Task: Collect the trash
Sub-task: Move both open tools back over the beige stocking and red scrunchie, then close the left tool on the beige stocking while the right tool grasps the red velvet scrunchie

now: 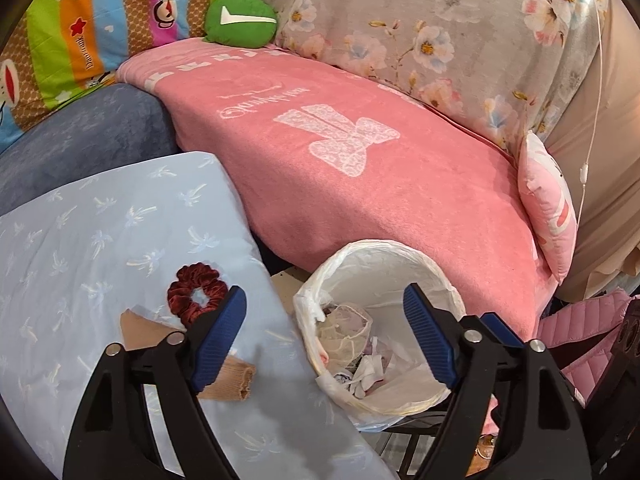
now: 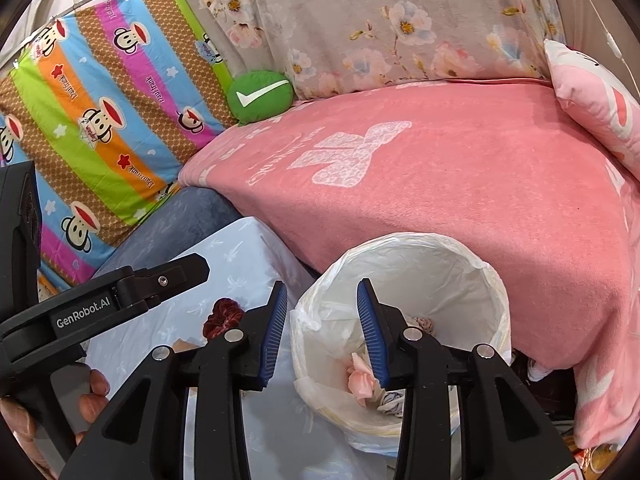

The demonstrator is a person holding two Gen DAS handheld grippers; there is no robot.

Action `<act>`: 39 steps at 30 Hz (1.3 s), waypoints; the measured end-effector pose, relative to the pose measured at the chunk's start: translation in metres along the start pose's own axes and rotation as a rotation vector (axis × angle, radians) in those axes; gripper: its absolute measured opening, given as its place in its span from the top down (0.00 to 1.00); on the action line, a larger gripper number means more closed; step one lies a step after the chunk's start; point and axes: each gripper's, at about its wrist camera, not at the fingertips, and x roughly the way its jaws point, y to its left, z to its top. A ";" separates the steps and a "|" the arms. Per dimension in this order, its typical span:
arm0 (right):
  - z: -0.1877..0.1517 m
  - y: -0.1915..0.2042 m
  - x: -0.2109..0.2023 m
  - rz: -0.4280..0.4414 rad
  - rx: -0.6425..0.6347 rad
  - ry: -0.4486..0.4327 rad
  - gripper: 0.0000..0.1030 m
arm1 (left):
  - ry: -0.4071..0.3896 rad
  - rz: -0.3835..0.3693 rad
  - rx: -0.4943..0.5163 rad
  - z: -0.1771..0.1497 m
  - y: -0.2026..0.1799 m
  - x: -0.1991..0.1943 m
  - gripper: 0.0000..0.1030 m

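The left tool [image 1: 324, 336] hangs with its blue-padded fingers spread wide and nothing between them. Its left finger stands over the light blue cloth [image 1: 80, 248], and its right finger stands over the near rim of the trash bin [image 1: 420, 252]. The right tool [image 2: 322, 332] is also spread apart and holds nothing; its right finger reaches over the mouth of the trash bin [image 2: 440, 264] while its left finger stays just outside the bin's left rim.

The bin is lined with a white plastic bag and stands on the floor between the blue-covered surface on the left and the bed's pink blanket [image 1: 360, 168] on the far right. Inside it lie crumpled wrappers and scraps of paper [image 1: 360, 364], with a pale pink crumpled piece [image 2: 362, 376] showing in the right wrist view.

On the light blue cloth, just left of the bin, lies a dark red velvet scrunchie [image 1: 194, 298], partly hidden by the left tool's left finger. Near it lies a beige ribbed piece of fabric [image 1: 228, 384], also partly covered by that finger.

At the far end of the bed, a round green cushion with a white check mark [image 1: 240, 20] rests against a striped monkey-print cloth [image 1: 72, 32] and a grey floral cover [image 1: 420, 32]. A small pink pillow [image 1: 548, 216] leans at the blanket's right edge.
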 end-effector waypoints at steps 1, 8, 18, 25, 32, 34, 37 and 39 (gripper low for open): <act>-0.001 0.002 0.001 0.002 -0.002 0.003 0.65 | 0.003 0.009 -0.008 -0.001 0.004 0.000 0.18; -0.008 0.015 0.008 0.015 -0.019 0.023 0.60 | 0.040 0.071 -0.064 -0.015 0.039 0.008 0.13; -0.022 0.041 0.025 0.047 -0.058 0.073 0.57 | 0.109 0.161 -0.176 -0.038 0.093 0.019 0.12; -0.032 0.058 0.038 0.069 -0.076 0.116 0.56 | 0.159 0.227 -0.241 -0.052 0.124 0.034 0.12; -0.042 0.071 0.053 0.074 -0.104 0.158 0.56 | 0.206 0.281 -0.288 -0.061 0.145 0.054 0.12; -0.044 0.074 0.058 0.074 -0.108 0.170 0.56 | 0.207 0.288 -0.283 -0.063 0.147 0.058 0.12; -0.047 0.080 0.064 0.075 -0.115 0.185 0.56 | 0.229 0.292 -0.271 -0.064 0.150 0.064 0.15; -0.048 0.085 0.069 0.075 -0.123 0.193 0.56 | 0.252 0.285 -0.275 -0.065 0.152 0.068 0.25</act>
